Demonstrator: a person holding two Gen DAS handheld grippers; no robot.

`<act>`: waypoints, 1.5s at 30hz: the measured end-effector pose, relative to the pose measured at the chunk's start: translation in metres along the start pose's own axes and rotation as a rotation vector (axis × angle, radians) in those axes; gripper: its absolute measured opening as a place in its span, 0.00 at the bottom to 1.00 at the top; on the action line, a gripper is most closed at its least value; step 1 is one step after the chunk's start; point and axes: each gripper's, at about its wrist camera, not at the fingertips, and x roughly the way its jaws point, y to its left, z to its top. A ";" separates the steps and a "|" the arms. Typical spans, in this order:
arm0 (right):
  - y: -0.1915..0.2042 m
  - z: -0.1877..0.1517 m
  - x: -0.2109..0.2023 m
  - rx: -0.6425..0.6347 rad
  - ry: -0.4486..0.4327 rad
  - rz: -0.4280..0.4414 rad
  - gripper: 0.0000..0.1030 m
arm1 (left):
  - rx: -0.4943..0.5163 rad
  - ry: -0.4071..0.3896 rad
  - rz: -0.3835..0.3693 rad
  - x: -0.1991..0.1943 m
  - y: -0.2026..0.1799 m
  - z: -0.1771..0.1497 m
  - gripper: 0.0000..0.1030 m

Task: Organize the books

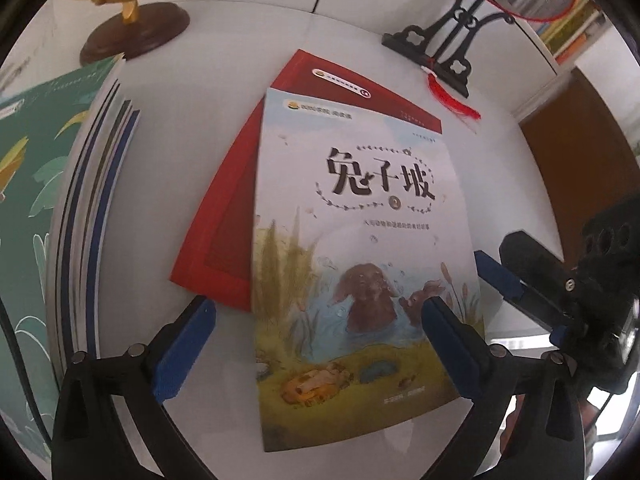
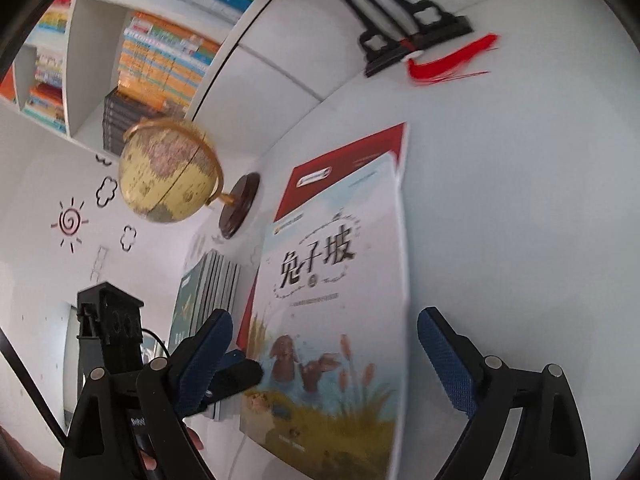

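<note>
A pale illustrated book [image 1: 352, 248] lies on a red book [image 1: 232, 216] on the white table [image 1: 184, 120]. My left gripper [image 1: 316, 344] is open, its blue pads straddling the pale book's lower left part, just above it. My right gripper shows in the left wrist view [image 1: 516, 280] at the book's right edge. In the right wrist view the pale book [image 2: 332, 312] lies between the open fingers of my right gripper [image 2: 324, 356], over the red book [image 2: 344, 164]. A stack of books with a green cover [image 1: 60, 208] lies to the left; it also shows in the right wrist view [image 2: 208, 292].
A globe on a wooden base [image 1: 136, 28] stands at the back left, also in the right wrist view [image 2: 172, 172]. A black ornament stand with a red tassel [image 1: 440, 56] stands at the back right. A wall bookshelf full of books [image 2: 160, 48] is behind.
</note>
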 end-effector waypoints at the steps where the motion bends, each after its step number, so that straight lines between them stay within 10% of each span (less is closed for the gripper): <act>1: 0.002 -0.002 0.001 -0.006 -0.006 -0.007 0.97 | 0.013 0.004 -0.009 0.002 -0.004 -0.001 0.99; 8: 0.003 -0.004 0.001 0.048 0.006 0.049 1.00 | 0.001 0.001 -0.042 0.001 -0.005 -0.003 0.99; 14: -0.030 -0.015 -0.024 0.239 -0.059 0.444 0.89 | 0.007 -0.001 -0.040 0.003 -0.004 -0.001 0.99; 19: -0.019 -0.029 -0.019 0.119 -0.003 0.105 0.46 | -0.006 -0.007 -0.004 -0.003 0.001 -0.005 0.90; 25: -0.015 -0.030 -0.031 0.069 -0.030 0.122 0.41 | -0.113 -0.044 -0.011 -0.019 0.026 -0.009 0.45; 37: 0.004 -0.036 -0.033 0.007 -0.036 0.099 0.41 | -0.113 -0.225 -0.128 -0.060 0.017 -0.017 0.40; 45: 0.006 -0.044 -0.034 -0.006 -0.045 0.120 0.41 | -0.090 -0.202 0.000 -0.054 0.019 -0.013 0.16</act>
